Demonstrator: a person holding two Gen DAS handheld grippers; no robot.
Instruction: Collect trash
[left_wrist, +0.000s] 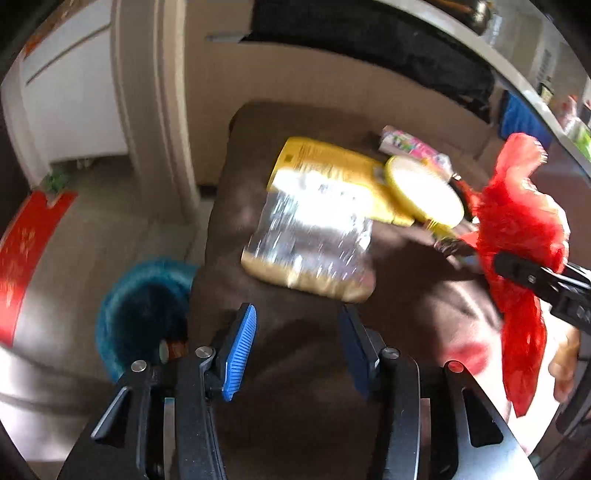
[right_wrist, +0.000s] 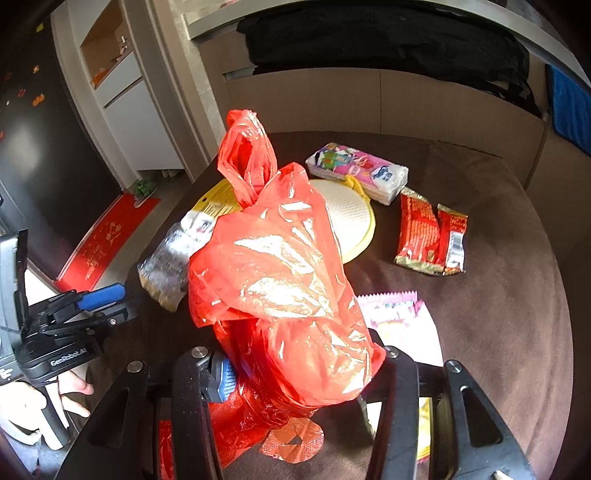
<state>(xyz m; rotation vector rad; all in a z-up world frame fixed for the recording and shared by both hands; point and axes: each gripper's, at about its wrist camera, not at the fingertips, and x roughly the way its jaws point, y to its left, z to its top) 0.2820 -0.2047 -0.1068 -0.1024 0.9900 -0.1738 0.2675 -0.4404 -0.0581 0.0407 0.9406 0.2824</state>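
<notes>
We see red plastic bag (right_wrist: 280, 288) bunched between right gripper (right_wrist: 295, 373) fingers, pinched there, raised over brown cushion (right_wrist: 498, 332). Left gripper (left_wrist: 291, 354) spread, nothing between blue pads (left_wrist: 238, 350). We spot clear packet (left_wrist: 310, 243) on cushion's left edge, touching yellow packet (left_wrist: 332, 166) and round yellow lid (left_wrist: 424, 195). Tissue pack (right_wrist: 358, 171), red wrapper (right_wrist: 430, 236), pink wrapper (right_wrist: 399, 317) lie to the right. Teal-lined bin (left_wrist: 144, 310) stands on floor beside cushion.

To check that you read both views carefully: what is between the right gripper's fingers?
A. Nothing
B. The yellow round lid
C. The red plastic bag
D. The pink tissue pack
C: the right gripper has the red plastic bag bunched between its fingers, while the other items lie on the brown cushion.
</notes>
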